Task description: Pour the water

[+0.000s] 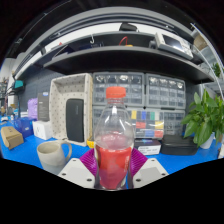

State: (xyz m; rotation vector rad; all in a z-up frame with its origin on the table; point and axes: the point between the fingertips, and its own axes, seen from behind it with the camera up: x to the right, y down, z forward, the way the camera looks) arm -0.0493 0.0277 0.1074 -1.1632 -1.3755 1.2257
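**Red liquid in clear plastic bottle, held at the fingers**

Red liquid fills the lower part of a clear plastic bottle [114,140] with a red cap, standing upright and central, directly ahead of the camera.

Surface and room: a dark worktop [180,152] carries the items. A beige cup [50,154] sits towards the worktop's left side, apart from the bottle. A blue box [17,129] lies further left. Behind the bottle stands a cabinet of small drawers [150,95], with a row of coloured items just below it. A grey shelf [120,52] runs overhead, loaded with assorted objects. A leafy green plant [207,117] occupies the right side of the worktop.

Hand-held gripper [113,168]: both fingers sit close against the bottle's base, one at each side, with the pink pads [89,160] showing beside it. The fingers appear clamped on the bottle, spread only as far as its width.
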